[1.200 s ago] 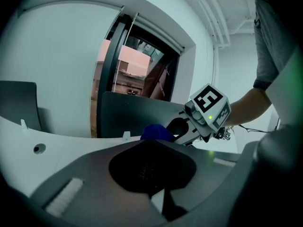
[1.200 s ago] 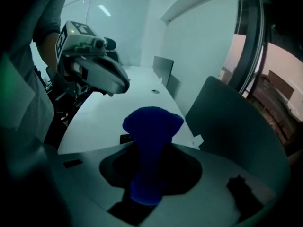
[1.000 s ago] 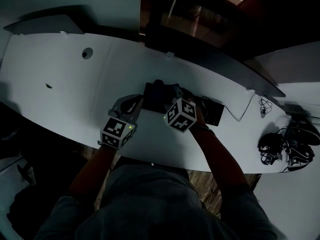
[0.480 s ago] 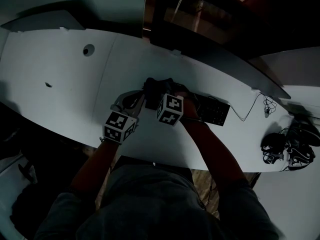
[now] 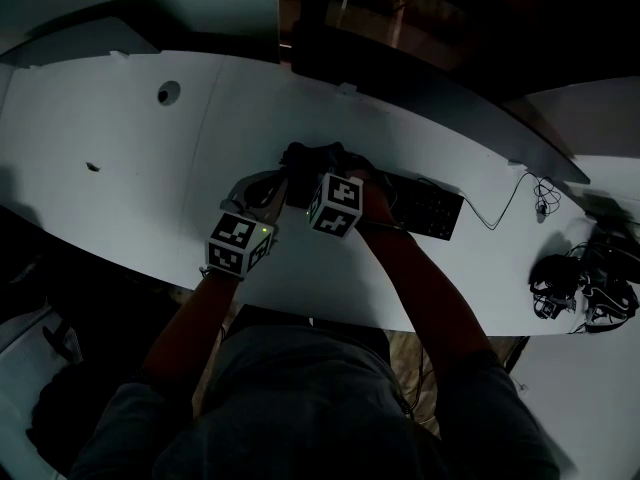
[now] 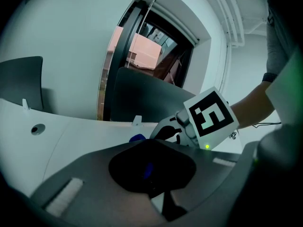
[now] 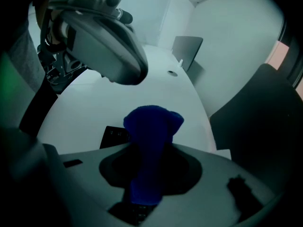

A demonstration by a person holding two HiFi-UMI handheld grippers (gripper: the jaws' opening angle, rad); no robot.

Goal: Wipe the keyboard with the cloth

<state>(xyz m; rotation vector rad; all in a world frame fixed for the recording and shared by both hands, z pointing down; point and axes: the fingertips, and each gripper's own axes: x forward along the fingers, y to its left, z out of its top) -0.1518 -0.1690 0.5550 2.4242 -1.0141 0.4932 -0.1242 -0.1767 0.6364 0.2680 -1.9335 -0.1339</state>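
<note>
Head view: a white curved desk (image 5: 120,178) with a black keyboard (image 5: 425,208) lying across it. The right gripper (image 5: 318,173) is over the keyboard's left end, with the cloth (image 5: 305,155) bunched dark at its tip. The left gripper (image 5: 263,190) is just beside it, on the left. Left gripper view: jaws drawn together, only darkness between them, a scrap of blue cloth just beyond. Right gripper view: jaws clamped on the blue cloth, which stands up between them, with keyboard keys below.
</note>
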